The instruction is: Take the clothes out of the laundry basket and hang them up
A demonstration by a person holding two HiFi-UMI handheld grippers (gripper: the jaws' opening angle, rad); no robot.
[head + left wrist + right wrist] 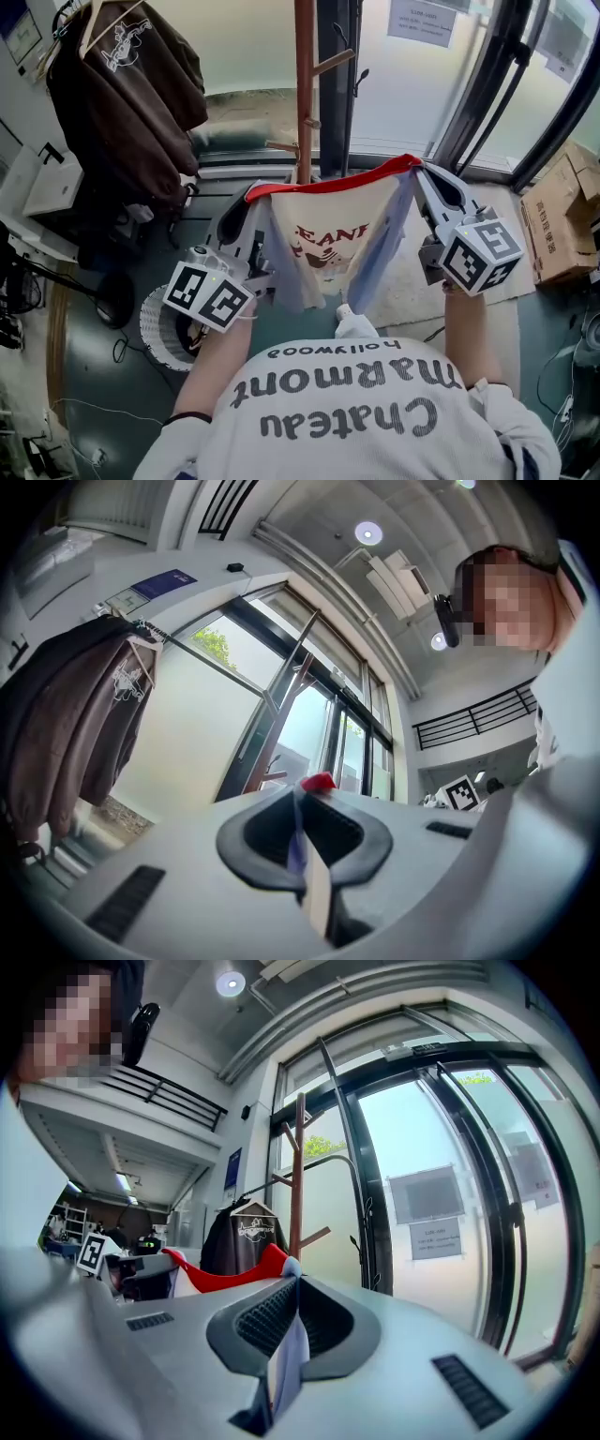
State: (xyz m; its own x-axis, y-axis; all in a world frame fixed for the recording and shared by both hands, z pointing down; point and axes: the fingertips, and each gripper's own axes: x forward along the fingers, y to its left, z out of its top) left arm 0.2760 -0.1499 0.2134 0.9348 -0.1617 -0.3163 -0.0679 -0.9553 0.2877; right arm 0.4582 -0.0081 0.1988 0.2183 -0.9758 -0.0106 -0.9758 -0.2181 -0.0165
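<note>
A cream shirt (328, 234) with a red neckline, pale blue sleeves and red print hangs stretched between both grippers in front of me. My left gripper (251, 199) is shut on the shirt's left shoulder; in the left gripper view the cloth (298, 841) sits pinched between the jaws with the red trim (319, 781) poking out at the tip. My right gripper (420, 172) is shut on the right shoulder, and the right gripper view shows blue-white cloth (286, 1363) clamped in its jaws. The white laundry basket (155, 328) stands on the floor below my left hand.
A wooden coat stand (304, 84) rises just behind the shirt, before glass doors. A dark brown hoodie (131, 84) hangs on a hanger at the upper left. A cardboard box (553, 225) lies at the right. Cables trail over the floor at lower left.
</note>
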